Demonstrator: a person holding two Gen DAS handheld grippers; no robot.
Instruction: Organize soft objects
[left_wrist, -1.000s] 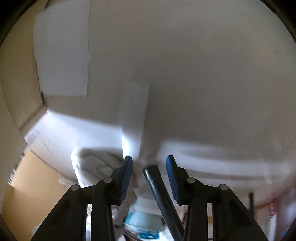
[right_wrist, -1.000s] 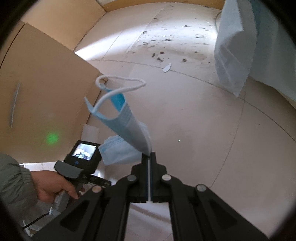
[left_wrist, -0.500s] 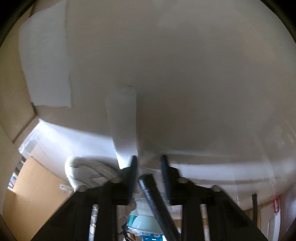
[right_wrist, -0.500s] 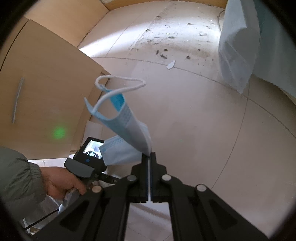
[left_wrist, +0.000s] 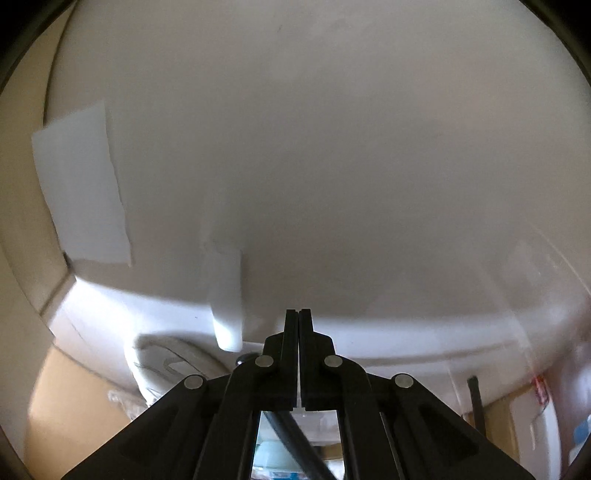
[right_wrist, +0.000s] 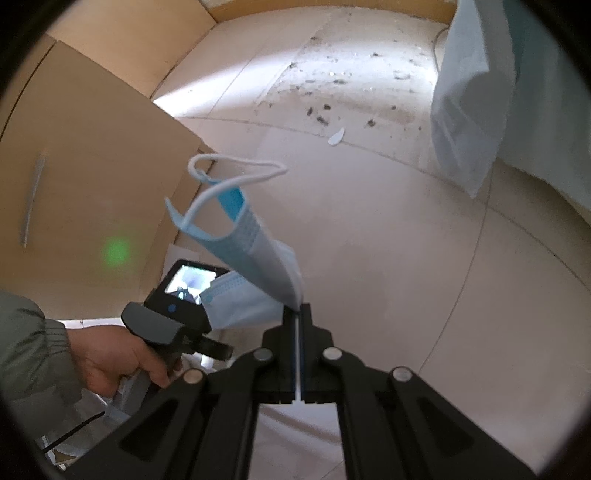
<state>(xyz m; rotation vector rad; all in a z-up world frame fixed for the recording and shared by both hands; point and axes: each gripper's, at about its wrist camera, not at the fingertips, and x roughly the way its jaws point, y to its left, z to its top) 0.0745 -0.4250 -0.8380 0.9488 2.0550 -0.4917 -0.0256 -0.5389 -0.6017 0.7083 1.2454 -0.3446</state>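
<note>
My right gripper (right_wrist: 298, 307) is shut on a blue surgical mask (right_wrist: 255, 254), which hangs upward and to the left from the fingertips, its white ear loop (right_wrist: 236, 173) at the far end. A second blue mask (right_wrist: 236, 302) hangs just behind it, beside the left hand-held gripper's body (right_wrist: 177, 314), held in a hand (right_wrist: 118, 362). My left gripper (left_wrist: 298, 314) is shut with nothing visible between its fingers, pointing at a white wall and ceiling (left_wrist: 332, 166). A white bundled object (left_wrist: 162, 354) lies lower left of it.
A pale blue cloth (right_wrist: 472, 96) hangs at the upper right over a dirty beige tiled floor (right_wrist: 369, 229). Wooden panels (right_wrist: 92, 177) stand at the left. A black cable (left_wrist: 288, 443) runs under the left gripper.
My left gripper has closed from open to fully shut and its view has tilted. My right gripper still holds the mask, shifted only slightly.
</note>
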